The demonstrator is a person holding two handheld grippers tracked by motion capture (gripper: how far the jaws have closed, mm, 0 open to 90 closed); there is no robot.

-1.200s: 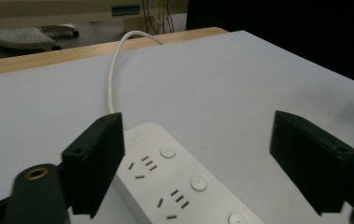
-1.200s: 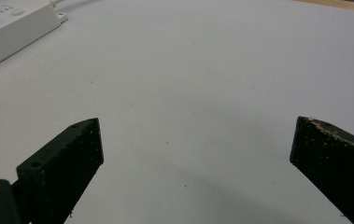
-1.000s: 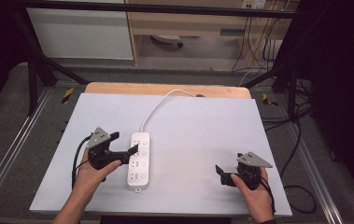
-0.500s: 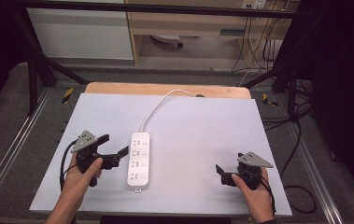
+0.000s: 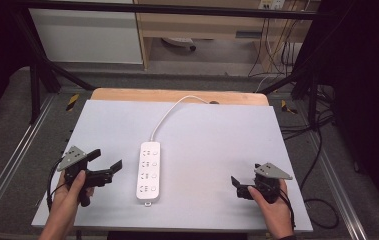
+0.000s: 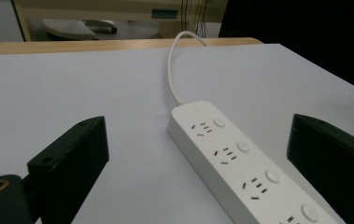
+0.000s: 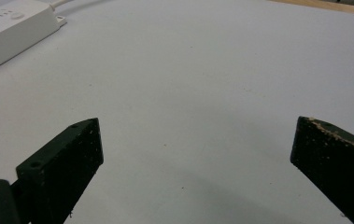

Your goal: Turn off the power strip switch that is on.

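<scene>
- Nearest the person, two hands come in over the table's front edge, each holding one gripper.
- The left hand (image 5: 72, 187) grips the left gripper (image 5: 106, 166) near the left front of the grey table top (image 5: 212, 135); its jaws point right, toward the power strip, and stand spread wide with nothing between them.
- In the left gripper view the strip lies between and beyond those two black jaws, not touching either.
- The right hand (image 5: 269, 202) holds the right gripper (image 5: 235, 183) near the right front corner, jaws pointing left; the right gripper view shows them wide apart over bare table.
- One white power strip (image 5: 148, 170) lies flat a little left of the table's middle, its long side running front to back, just beside the left gripper and well apart from the right one.
- Four socket groups, each with a round button, show on the strip.
- One white cable (image 5: 169, 112) leaves the strip's far end and curves to the far table edge.
- Beyond the table are a wooden edge strip (image 5: 127, 95), a light cabinet (image 5: 87, 35) and hanging dark cables (image 5: 277, 45).
</scene>
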